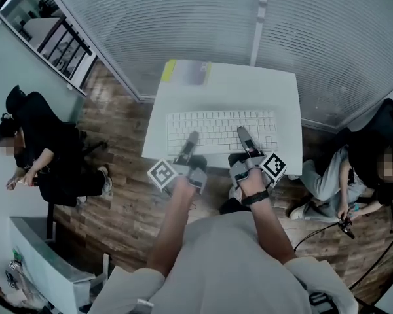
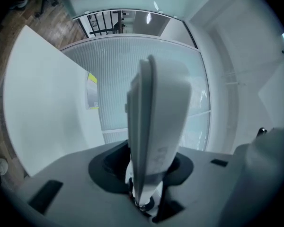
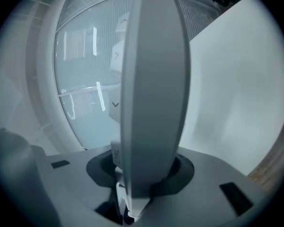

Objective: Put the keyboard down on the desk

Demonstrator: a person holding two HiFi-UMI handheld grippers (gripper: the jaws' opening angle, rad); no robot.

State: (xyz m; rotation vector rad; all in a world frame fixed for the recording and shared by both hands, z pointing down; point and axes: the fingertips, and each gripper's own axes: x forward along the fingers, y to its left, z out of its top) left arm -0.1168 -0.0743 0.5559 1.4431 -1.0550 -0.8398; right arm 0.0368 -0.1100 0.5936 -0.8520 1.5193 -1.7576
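Left claw (image 1: 190, 141) and right claw (image 1: 243, 136), two in all, each pinch the near long edge of the one keyboard (image 1: 221, 131). Each claw's own view shows its jaws pressed onto that slab from both faces.

By count there is one keyboard, one desk (image 1: 281, 90) and two marker cubes (image 1: 162, 174), one behind each claw. Two seated people (image 1: 42, 150) are well out to either side of the claws, on a wood-plank floor (image 1: 118, 201).

From both claw tips the keyboard reaches forward, held over the desk. In the left gripper view a strip of ribbed wall (image 2: 113, 79) shows between it and the desk top, so the two are apart.

Only the head view gives the key face: white, rectangular, with rows of small square caps. Both gripper views show the keyboard edge-on, a thin pale slab with rounded corners running away from the jaws. On the side turned away from the desk, the right gripper view adds a few keycaps, one with a small arrow mark and one, close to the jaws, marked CTRL.

One flat pad with a yellow edge (image 1: 183, 72) lies at the desk's far end, beyond the left claw. It shows in the head view and the left gripper view, not in the right one. Smooth and matte white, the desk top has straight edges.
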